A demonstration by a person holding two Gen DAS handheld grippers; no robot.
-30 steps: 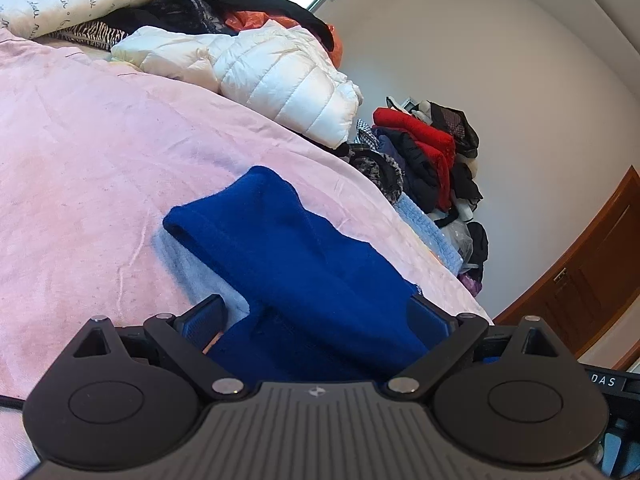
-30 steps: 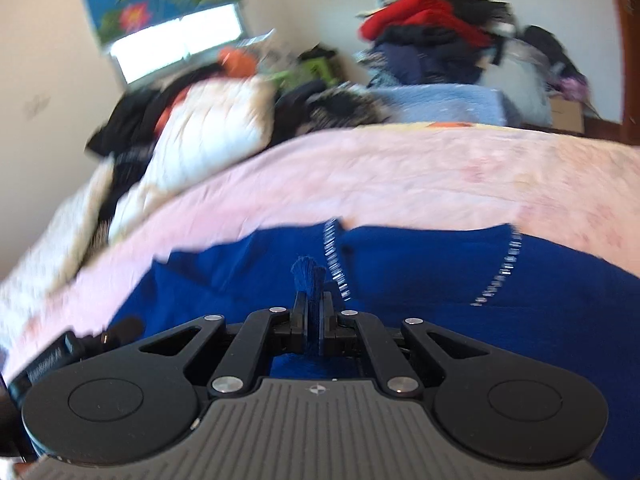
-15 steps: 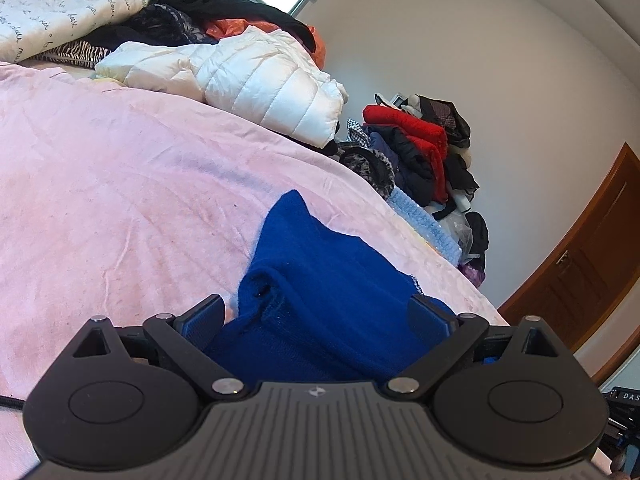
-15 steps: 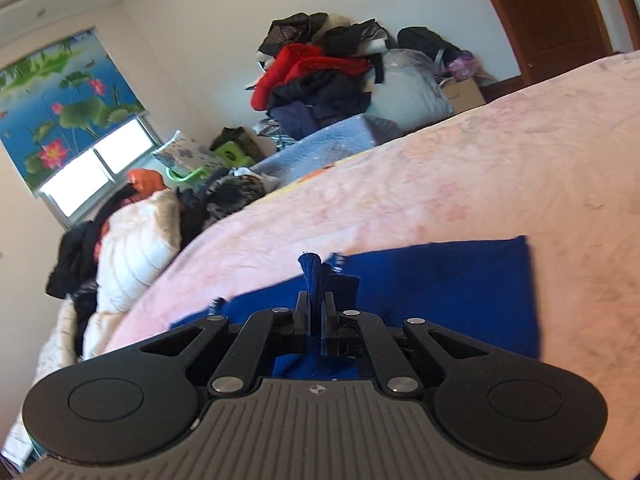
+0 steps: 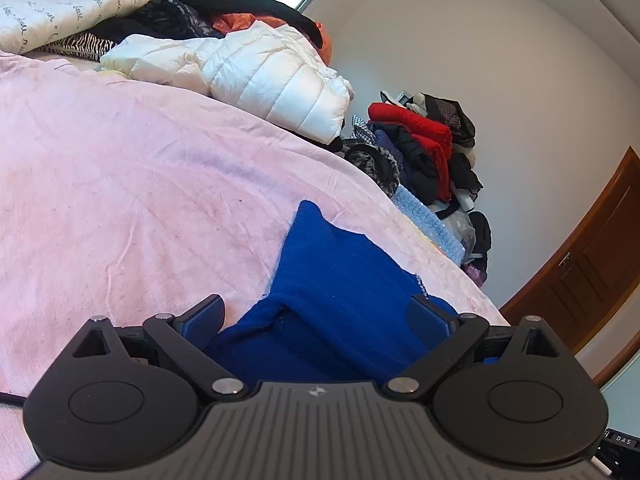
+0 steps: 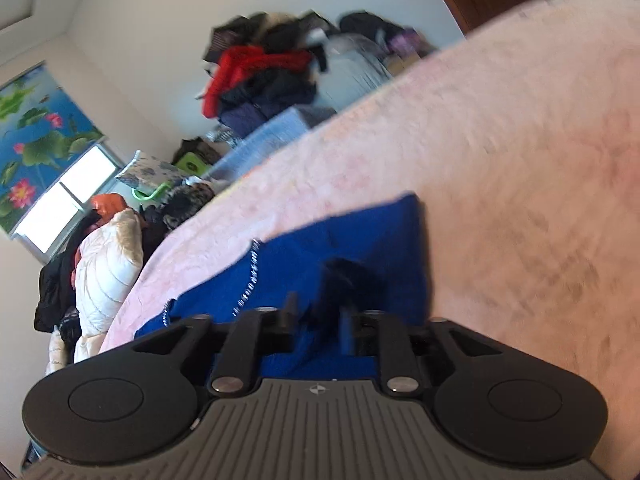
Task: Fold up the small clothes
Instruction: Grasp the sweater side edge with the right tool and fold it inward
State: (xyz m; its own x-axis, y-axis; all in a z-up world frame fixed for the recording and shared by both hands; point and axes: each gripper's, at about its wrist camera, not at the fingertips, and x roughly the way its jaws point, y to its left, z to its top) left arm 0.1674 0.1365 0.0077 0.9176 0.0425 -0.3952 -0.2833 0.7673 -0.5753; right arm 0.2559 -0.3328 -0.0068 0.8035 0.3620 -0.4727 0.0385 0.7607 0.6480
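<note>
The left gripper (image 5: 316,314) is standing wide apart, its two blue-padded fingers (image 5: 204,314) straddling the near end of the blue garment (image 5: 340,280) without pinching it. The gripper body is hiding the garment's nearest edge, so how far the cloth reaches toward the camera cannot be told. The garment is lying on the pink blanket (image 5: 120,200), folded over, one corner pointing to the far side.

The right wrist view is blurring with motion. There the right gripper (image 6: 320,316) is showing a small gap between its fingers, and a dark smeared shape is sitting between them; whether it is pinching cloth or has let go cannot be told. This view alone is showing a line of pale stitching (image 6: 250,280) running along the blue garment (image 6: 360,240), and the cloth's far right corner lying flat on the pink blanket (image 6: 500,140).

Farther off, the left view is giving a sharp white puffer jacket (image 5: 260,76) at the blanket's far edge, a white quilt (image 5: 52,12) with script lettering too small to read, and a clothes pile (image 5: 424,156) topped in red against the wall. A brown door (image 5: 592,264) is standing at the right, and letters reading "DAS" (image 5: 622,439), cut off by the frame, are showing at the bottom right corner. Only the right view is showing a lotus-print blind (image 6: 36,136) over the window.
</note>
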